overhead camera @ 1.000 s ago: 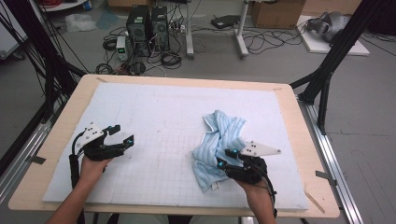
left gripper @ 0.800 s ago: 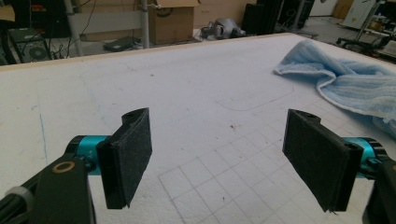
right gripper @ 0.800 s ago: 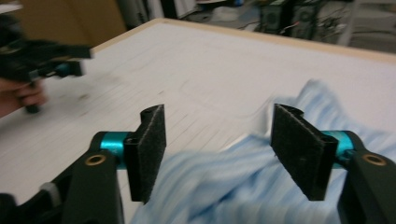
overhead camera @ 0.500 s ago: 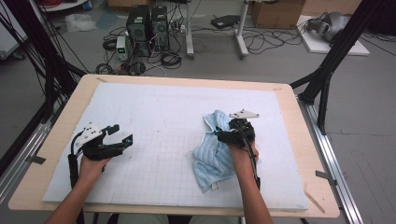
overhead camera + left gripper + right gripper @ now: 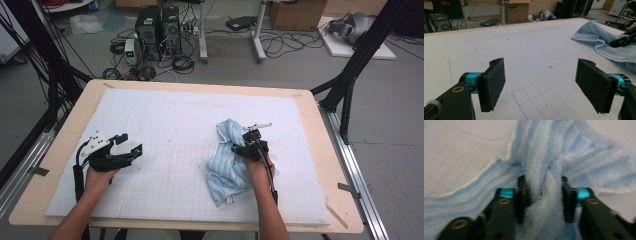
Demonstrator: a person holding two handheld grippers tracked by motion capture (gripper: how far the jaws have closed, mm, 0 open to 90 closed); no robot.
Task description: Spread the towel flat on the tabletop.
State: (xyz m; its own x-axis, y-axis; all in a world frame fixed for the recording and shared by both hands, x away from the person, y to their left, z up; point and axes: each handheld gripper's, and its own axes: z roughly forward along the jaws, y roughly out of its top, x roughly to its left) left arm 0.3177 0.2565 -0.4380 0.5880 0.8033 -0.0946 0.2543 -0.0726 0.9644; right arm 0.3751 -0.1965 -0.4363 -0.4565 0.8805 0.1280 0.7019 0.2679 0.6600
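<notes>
Right tongs close on a bunched fold of blue towel as the left tongs wait open.

At left, the left tongs [image 5: 129, 143] hang over the bare white surface [image 5: 165, 115] with jaws spread wide and nothing between them, in the same spot as 1 second ago. Right of centre, the crumpled blue striped towel [image 5: 227, 160] lies on the surface, its near end toward the person. The right tongs [image 5: 245, 141], which 1 second ago sat at the towel's near right edge, have moved forward onto its upper part; their jaws have just been closing, and in the right gripper view the pads [image 5: 522, 195] press a thick ridge of towel [image 5: 544, 192] between them.
</notes>
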